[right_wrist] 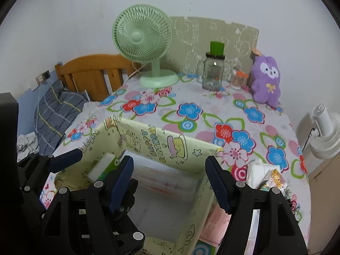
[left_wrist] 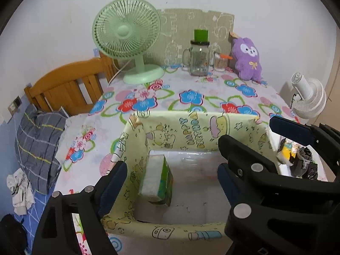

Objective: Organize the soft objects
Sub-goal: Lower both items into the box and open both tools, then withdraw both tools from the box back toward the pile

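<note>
A pale yellow cartoon-print box (left_wrist: 197,127) (right_wrist: 148,140) stands open on the flowered tablecloth (left_wrist: 191,97). Inside it, a green and white tissue pack (left_wrist: 156,180) (right_wrist: 102,167) leans on edge against the left wall. My left gripper (left_wrist: 172,166) hovers open over the box with nothing between its fingers; one of its fingers (right_wrist: 65,159) shows at the left of the right wrist view. My right gripper (right_wrist: 169,159) (left_wrist: 246,130) also hangs open and empty above the box, to the right of the left one. A purple plush toy (left_wrist: 247,59) (right_wrist: 266,78) sits upright at the back right.
A green desk fan (left_wrist: 127,34), a glass mug jar (left_wrist: 199,58) and a small cup (left_wrist: 220,62) line the back by the wall. Small packets (right_wrist: 267,178) lie right of the box. A white fan (right_wrist: 325,133) stands off the table's right edge, a bed with a pillow (left_wrist: 38,140) to the left.
</note>
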{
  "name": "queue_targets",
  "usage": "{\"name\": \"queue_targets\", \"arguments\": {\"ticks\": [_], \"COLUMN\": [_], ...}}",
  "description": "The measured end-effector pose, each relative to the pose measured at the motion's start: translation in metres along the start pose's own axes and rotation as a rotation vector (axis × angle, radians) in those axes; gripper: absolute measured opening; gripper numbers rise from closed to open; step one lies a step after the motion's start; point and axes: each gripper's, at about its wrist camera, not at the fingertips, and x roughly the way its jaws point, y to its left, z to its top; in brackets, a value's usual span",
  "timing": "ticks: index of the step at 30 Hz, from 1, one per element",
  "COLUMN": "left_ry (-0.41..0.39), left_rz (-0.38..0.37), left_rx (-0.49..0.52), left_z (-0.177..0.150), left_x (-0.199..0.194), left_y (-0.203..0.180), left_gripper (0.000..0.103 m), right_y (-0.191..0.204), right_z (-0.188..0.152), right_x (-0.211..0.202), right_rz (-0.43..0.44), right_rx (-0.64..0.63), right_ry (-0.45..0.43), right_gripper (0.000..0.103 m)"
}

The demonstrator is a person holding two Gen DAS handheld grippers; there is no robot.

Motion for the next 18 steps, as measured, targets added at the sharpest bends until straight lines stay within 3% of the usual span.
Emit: {"name": "queue_targets", "arguments": {"ticks": [18], "left_ry": [-0.110], "left_rz": [-0.020], "left_rx": [0.027], "left_z": [0.009], "left_x": [-0.049], "left_y": [-0.023], "left_gripper": [0.094], "right_y": [-0.014], "right_z": [0.003], "right_x": [-0.059], "right_rz": [-0.036], "right_rx": [0.022], "right_ry": [-0.109], "right_gripper": [0.079]}}
